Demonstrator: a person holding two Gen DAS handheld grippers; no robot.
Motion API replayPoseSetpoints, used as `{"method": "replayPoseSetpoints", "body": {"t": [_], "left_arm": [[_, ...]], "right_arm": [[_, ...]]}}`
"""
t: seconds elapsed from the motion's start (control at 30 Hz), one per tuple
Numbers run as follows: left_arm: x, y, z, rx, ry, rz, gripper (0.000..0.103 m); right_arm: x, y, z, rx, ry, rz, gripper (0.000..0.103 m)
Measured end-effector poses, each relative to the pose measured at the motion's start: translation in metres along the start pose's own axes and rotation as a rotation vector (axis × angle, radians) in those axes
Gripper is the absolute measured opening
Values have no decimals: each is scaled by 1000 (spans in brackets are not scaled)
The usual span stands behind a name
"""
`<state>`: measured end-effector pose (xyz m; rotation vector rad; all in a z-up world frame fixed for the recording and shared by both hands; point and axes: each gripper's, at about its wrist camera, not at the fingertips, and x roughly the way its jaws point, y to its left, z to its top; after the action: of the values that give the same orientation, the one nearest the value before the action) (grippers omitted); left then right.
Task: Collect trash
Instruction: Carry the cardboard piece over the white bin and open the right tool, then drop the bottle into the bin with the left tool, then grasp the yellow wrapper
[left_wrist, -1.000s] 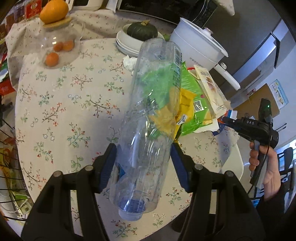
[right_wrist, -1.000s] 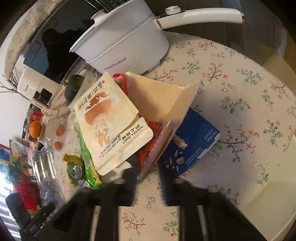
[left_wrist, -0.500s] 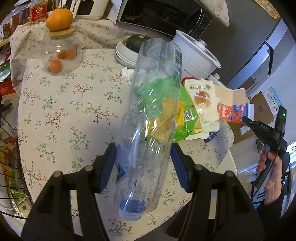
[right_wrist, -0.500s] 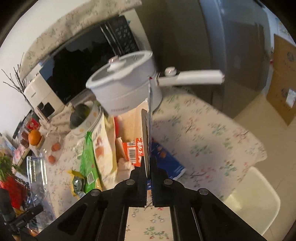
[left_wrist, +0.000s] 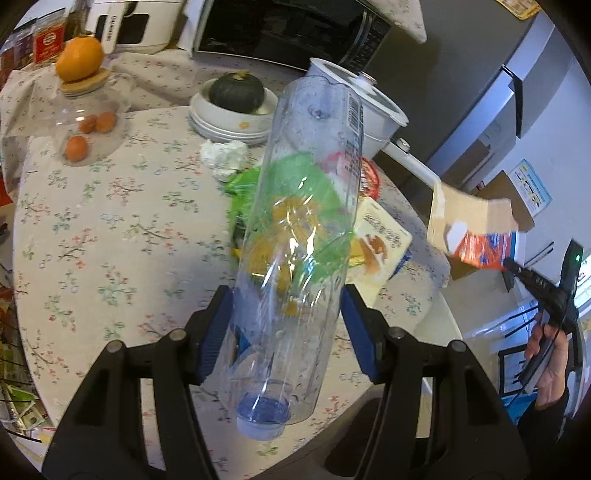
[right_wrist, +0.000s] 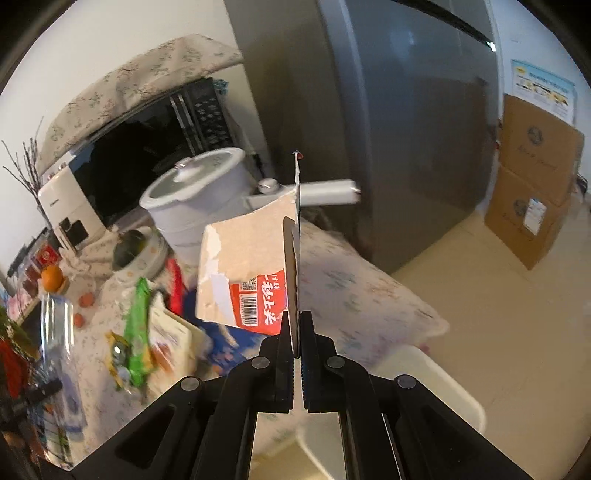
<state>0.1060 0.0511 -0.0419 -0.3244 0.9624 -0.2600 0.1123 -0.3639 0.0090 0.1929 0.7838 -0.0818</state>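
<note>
Left gripper (left_wrist: 286, 330) is clamped on a clear plastic bottle (left_wrist: 299, 236), blue pads pressing its sides low on the body, cap end pointing back toward the camera and the base tilted up and away over the desk (left_wrist: 110, 221). Through the bottle's wall you can see the litter pile lying on the floral cloth: a green wrapper (left_wrist: 243, 184), some yellow packaging too blurred by the plastic to identify, and a cream snack bag (left_wrist: 380, 240) just beside it. A crumpled white tissue (left_wrist: 225, 157) sits near the stack of white bowls (left_wrist: 232, 118) with a dark green squash (left_wrist: 236, 92) on top.

Over on the right, the right gripper (right_wrist: 297, 339) has its jaws pinched tight on a torn cardboard carton (right_wrist: 243, 277), brown inside, red and white print at the lower edge. The gripper holds it by one thin edge, so from the wrist view the near panel shows edge-on, standing upright. The carton hangs in the air, clear of the desk, above the blue packet (right_wrist: 225, 343) lying on the cloth. From the left wrist view that same carton (left_wrist: 476, 232) floats off the desk's right edge, with a hand (left_wrist: 546, 365) gripping the tool's handle below.

Behind it all, a white pot (right_wrist: 199, 195) with a long handle stands at the back of the desk, a black microwave (right_wrist: 147, 147) beyond it, and an orange (left_wrist: 79, 59) sits on a jar lid at far left.
</note>
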Motion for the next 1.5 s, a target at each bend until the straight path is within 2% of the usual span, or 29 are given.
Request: {"method": "replayPoseSetpoints", "body": {"t": [0.13, 0.3, 0.47, 0.67, 0.83, 1.0, 1.2, 1.3, 1.37, 1.43, 1.5], "left_arm": [[7, -22, -3, 36, -3, -33, 61], [12, -49, -8, 75, -2, -80, 61], [21, -84, -19, 135, 20, -126, 61], [43, -130, -30, 214, 57, -179, 61], [65, -170, -43, 275, 100, -230, 61], [87, -210, -55, 317, 147, -281, 61], [120, -248, -68, 297, 160, -356, 61], [142, -263, -76, 289, 169, -367, 61], [155, -268, -81, 289, 173, -363, 61], [166, -270, -84, 270, 179, -366, 62], [178, -274, -87, 242, 187, -368, 62]], "right_arm": [[-21, -36, -19, -1, 40, -47, 3], [-28, -81, -49, 33, 121, -105, 3], [-9, -108, -83, 43, 250, -125, 3], [35, -110, -115, 16, 408, -130, 4], [58, -116, -133, 1, 502, -163, 4], [53, -135, -138, 23, 506, -165, 4], [66, -151, -134, 102, 510, -90, 6], [65, -153, -133, 133, 513, -45, 20], [56, -154, -126, 143, 476, -43, 51], [43, -153, -118, 123, 424, -56, 59], [33, -152, -111, 109, 394, -72, 59]]}}
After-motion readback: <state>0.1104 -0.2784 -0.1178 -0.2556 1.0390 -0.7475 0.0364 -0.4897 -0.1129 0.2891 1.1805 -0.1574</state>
